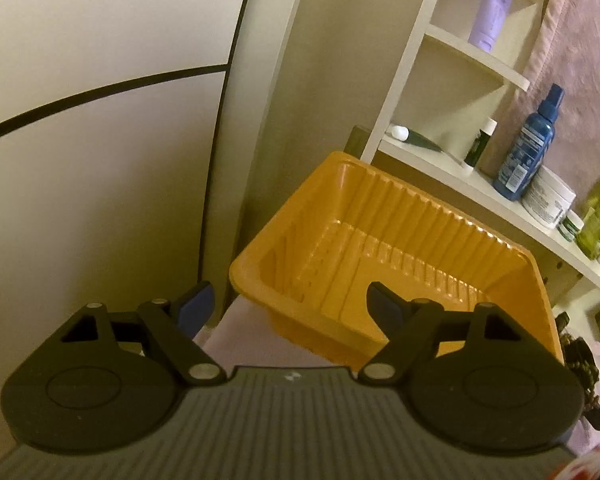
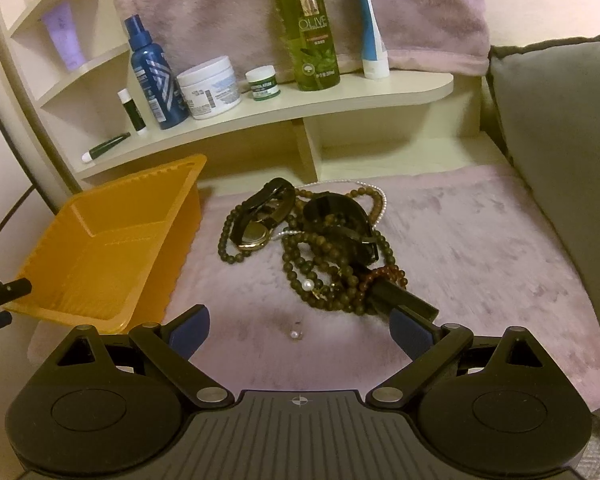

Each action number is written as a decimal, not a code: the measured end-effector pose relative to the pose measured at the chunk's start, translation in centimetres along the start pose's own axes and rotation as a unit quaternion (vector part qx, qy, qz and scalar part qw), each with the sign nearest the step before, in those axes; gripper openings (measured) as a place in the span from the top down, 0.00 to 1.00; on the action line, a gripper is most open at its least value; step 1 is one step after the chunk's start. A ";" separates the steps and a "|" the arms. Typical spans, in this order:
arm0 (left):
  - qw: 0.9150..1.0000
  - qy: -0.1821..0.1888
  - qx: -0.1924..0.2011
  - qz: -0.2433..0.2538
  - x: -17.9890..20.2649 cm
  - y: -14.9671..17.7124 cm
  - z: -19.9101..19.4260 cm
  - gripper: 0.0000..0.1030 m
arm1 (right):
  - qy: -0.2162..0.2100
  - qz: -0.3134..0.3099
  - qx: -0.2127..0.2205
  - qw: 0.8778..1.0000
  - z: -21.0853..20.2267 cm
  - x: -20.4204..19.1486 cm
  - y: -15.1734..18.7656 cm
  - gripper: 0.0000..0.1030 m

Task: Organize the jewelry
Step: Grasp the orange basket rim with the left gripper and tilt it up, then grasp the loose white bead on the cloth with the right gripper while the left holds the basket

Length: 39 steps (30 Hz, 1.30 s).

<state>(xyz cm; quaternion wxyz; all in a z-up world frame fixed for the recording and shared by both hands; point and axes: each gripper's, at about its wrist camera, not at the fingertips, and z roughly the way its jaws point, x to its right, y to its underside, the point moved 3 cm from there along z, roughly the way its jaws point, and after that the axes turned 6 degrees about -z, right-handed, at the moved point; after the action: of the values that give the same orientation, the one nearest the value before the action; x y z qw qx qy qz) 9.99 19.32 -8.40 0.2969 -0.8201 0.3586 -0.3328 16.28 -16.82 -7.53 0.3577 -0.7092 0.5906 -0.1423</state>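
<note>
The left gripper (image 1: 290, 300) is released with nothing between its blue pads, positioned at the near rim of the empty orange tray (image 1: 384, 248), whose far corner reaches toward the white shelf (image 1: 480, 184) at 1 o'clock. The right gripper (image 2: 300, 330) is likewise released and empty above open pink mat (image 2: 480, 248). The jewelry pile (image 2: 312, 244) lies at 12 o'clock, a loose pearl (image 2: 294, 334) between the pads, the tray at 10 o'clock.

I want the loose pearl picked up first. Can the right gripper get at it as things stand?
Probably yes: the pearl lies alone on the pink mat, ahead of the open right gripper, clear of the bead pile.
</note>
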 end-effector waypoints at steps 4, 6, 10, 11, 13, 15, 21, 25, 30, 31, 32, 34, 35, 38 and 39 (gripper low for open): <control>1.000 0.010 0.009 -0.007 -0.1 -0.4 1.2 0.30 | 0.004 0.002 0.001 1.000 0.4 0.2 -0.2 0.07; 1.000 0.013 0.016 -0.007 -0.1 -0.5 1.8 0.33 | 0.005 0.003 0.000 1.000 0.6 0.3 -0.2 0.10; 0.999 0.022 0.026 -0.007 0.0 -0.6 2.9 0.38 | 0.007 0.008 -0.003 1.000 0.8 0.7 -0.1 0.12; 0.999 0.023 0.032 -0.006 0.0 -0.6 3.1 0.38 | 0.008 0.009 -0.003 1.000 0.8 0.7 -0.1 0.12; 0.999 0.021 0.037 -0.001 -0.1 -0.5 3.4 0.42 | 0.009 0.009 -0.005 1.000 0.8 0.9 0.0 0.12; 0.999 0.019 0.041 0.001 -0.2 -0.5 3.6 0.47 | 0.011 0.011 -0.007 1.000 0.9 1.0 0.1 0.12; 0.999 0.011 0.045 0.013 -0.2 0.1 4.1 0.65 | 0.011 0.009 -0.009 1.000 1.0 0.9 0.1 0.13; 0.999 0.002 0.051 0.008 -0.7 0.1 4.1 0.81 | 0.012 0.009 -0.009 1.000 1.0 1.0 0.1 0.14; 0.998 0.005 0.063 0.020 -0.6 0.1 3.1 0.83 | 0.011 0.009 -0.008 1.000 0.9 1.0 0.2 0.17; 0.997 0.006 0.068 0.024 -0.5 0.1 2.8 0.84 | 0.011 0.009 -0.008 1.000 0.8 1.0 0.2 0.18; 0.997 0.008 0.072 0.026 -0.5 0.1 2.4 0.85 | 0.010 0.010 -0.008 1.000 0.8 1.0 0.2 0.18; 0.996 0.011 0.077 0.031 -0.5 0.3 1.7 0.87 | 0.008 0.010 -0.007 1.000 0.7 1.1 0.2 0.19; 0.996 0.011 0.080 0.034 -0.5 0.3 1.3 0.87 | 0.007 0.009 -0.005 1.000 0.6 1.1 0.2 0.19; 0.994 0.007 0.098 0.049 -0.6 0.4 0.1 0.88 | 0.003 0.007 -0.003 1.000 0.5 1.1 0.3 0.21; 0.993 0.006 0.104 0.053 -0.6 0.3 -0.3 0.88 | 0.000 0.006 -0.002 1.000 0.5 1.1 0.4 0.23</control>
<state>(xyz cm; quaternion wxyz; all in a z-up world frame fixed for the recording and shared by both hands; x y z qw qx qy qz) 9.32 19.51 -8.62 0.3958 -0.7623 0.3668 -0.3573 16.61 -17.69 -8.37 0.3567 -0.7067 0.5950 -0.1392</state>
